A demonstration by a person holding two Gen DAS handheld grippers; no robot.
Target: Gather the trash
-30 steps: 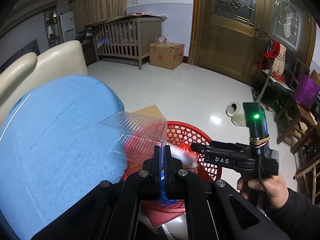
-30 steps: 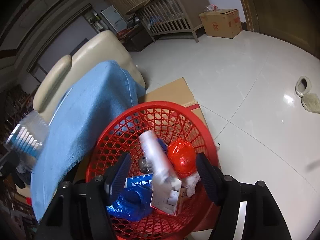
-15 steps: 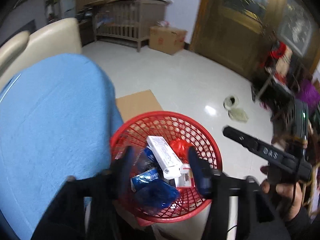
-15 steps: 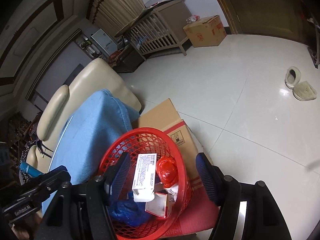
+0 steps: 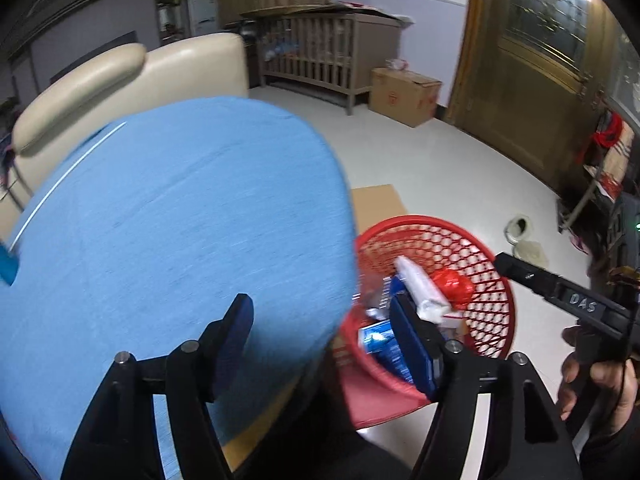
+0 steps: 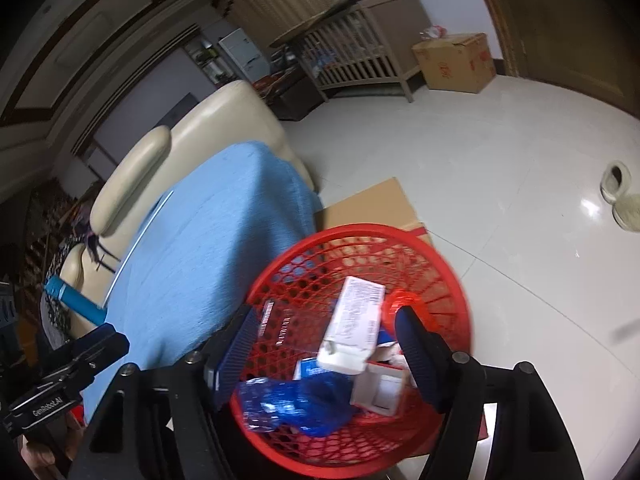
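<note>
You are between pieces of trash: neither tool holds anything. Your left gripper (image 5: 320, 332) has its jaws spread wide over the edge of the blue cloth-covered table (image 5: 160, 220), its right finger reaching past the rim of the red mesh basket (image 6: 448, 280). Your right gripper (image 6: 324, 344) hangs above that basket, jaws wide apart and empty.

The collected trash already lies in the basket: a white carton (image 6: 354, 320), a crumpled blue bag (image 6: 304, 396), a small open box (image 6: 380, 390) and something red at about 3 o'clock.

Judging from this, the next piece is the blue tube (image 6: 74, 298) at the cloth's far edge, about 9 o'clock in the right view. Swing your left tool there and close on it squarely.
</note>
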